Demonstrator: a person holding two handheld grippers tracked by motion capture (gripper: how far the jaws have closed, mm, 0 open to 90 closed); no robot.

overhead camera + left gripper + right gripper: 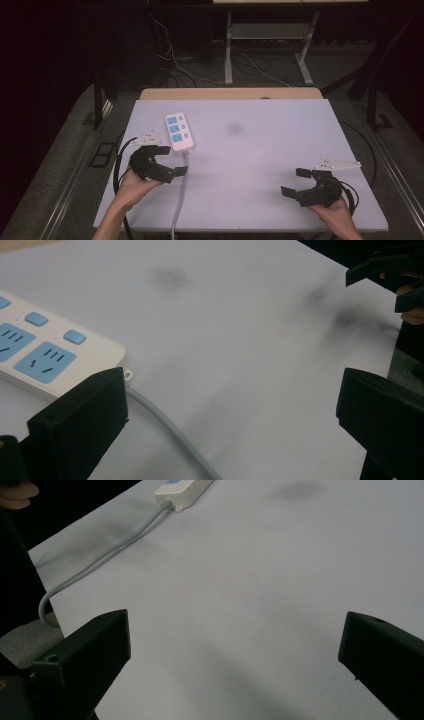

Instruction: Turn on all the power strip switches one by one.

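Observation:
A white power strip (pixel 179 131) with blue sockets lies at the left of the white table (pixel 260 150); its grey cable (pixel 180 195) runs off the near edge. My left gripper (pixel 172 161) is open just below and left of the strip, jaws wide with nothing between them. In the left gripper view the strip (pixel 45 355) sits by the left jaw and the cable (pixel 170 430) passes between the jaws. My right gripper (pixel 295 182) is open near the front right corner, holding nothing. The right gripper view shows the strip's end (pixel 182 491) and cable (pixel 100 555) far off.
A dark smudge (pixel 235 129) marks the tabletop's middle. A wooden strip (pixel 230 93) edges the table's far side. Beyond it stand a desk frame (pixel 265 45) and loose cables on the floor. The other gripper (pixel 395 275) appears at the top right of the left gripper view.

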